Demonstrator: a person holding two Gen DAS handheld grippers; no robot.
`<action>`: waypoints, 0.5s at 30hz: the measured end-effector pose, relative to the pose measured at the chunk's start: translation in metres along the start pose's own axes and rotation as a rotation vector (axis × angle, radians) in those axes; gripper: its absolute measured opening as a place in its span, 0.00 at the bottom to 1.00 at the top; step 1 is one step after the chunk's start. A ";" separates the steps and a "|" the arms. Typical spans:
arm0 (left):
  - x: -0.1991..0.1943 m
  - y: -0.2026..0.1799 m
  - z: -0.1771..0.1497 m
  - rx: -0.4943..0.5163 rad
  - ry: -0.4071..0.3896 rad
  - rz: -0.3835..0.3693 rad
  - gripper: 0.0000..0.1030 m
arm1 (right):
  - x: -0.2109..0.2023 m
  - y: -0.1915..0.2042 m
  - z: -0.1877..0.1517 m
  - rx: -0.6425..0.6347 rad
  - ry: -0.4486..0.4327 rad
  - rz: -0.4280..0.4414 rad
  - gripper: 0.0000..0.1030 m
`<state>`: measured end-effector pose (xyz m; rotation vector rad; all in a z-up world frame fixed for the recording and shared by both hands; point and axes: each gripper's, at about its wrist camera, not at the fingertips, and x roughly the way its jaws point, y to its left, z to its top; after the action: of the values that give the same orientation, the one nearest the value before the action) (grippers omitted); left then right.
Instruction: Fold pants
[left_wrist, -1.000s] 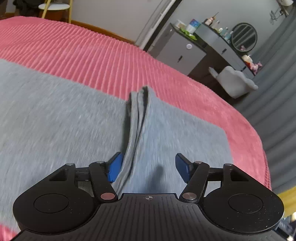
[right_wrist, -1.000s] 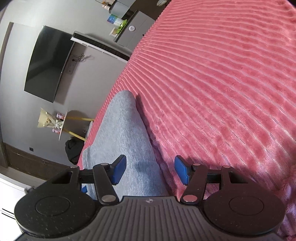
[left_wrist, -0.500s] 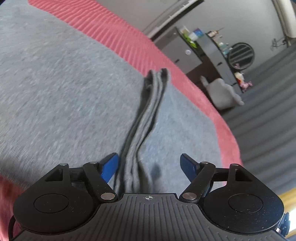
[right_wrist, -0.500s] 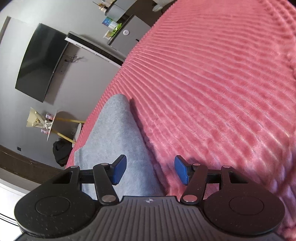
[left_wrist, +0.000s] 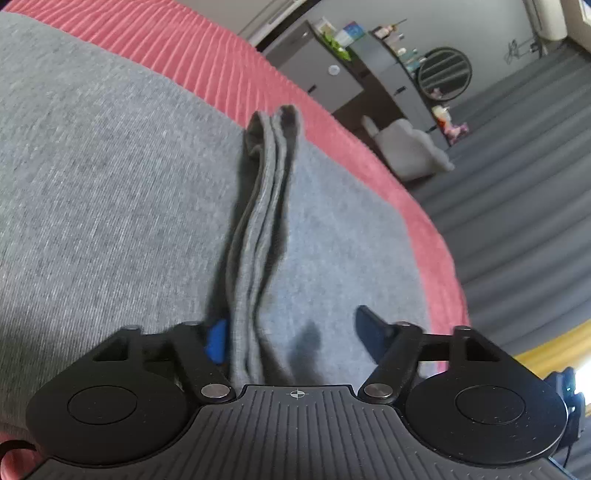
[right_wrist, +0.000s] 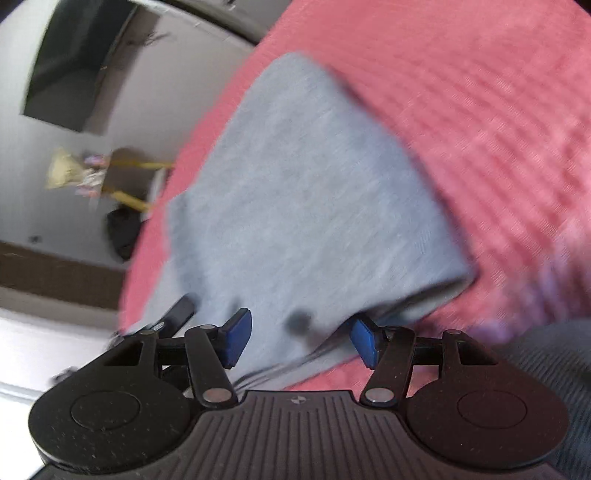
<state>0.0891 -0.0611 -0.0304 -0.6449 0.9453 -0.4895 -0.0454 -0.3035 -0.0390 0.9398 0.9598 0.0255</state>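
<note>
Left wrist: left tongs closing around pants fold; right tongs apart; nothing legible.

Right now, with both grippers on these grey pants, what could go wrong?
The left gripper is closing with the raised fold ridge hard against one pad, so it may catch only some layers. The right gripper is open over the pants edge in a blurred view; a hasty grab could bunch the pink bedspread too.
</note>
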 end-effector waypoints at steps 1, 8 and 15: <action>0.001 -0.001 0.000 0.007 0.000 0.007 0.54 | -0.003 -0.003 0.002 0.011 -0.042 -0.029 0.52; 0.004 0.008 0.004 -0.016 -0.009 0.025 0.21 | -0.031 -0.028 0.005 0.123 -0.228 -0.122 0.14; 0.009 0.018 0.012 -0.102 -0.010 -0.031 0.49 | -0.026 -0.019 0.000 0.076 -0.218 -0.152 0.14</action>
<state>0.1057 -0.0505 -0.0430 -0.7548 0.9570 -0.4673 -0.0684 -0.3254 -0.0340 0.9159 0.8319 -0.2387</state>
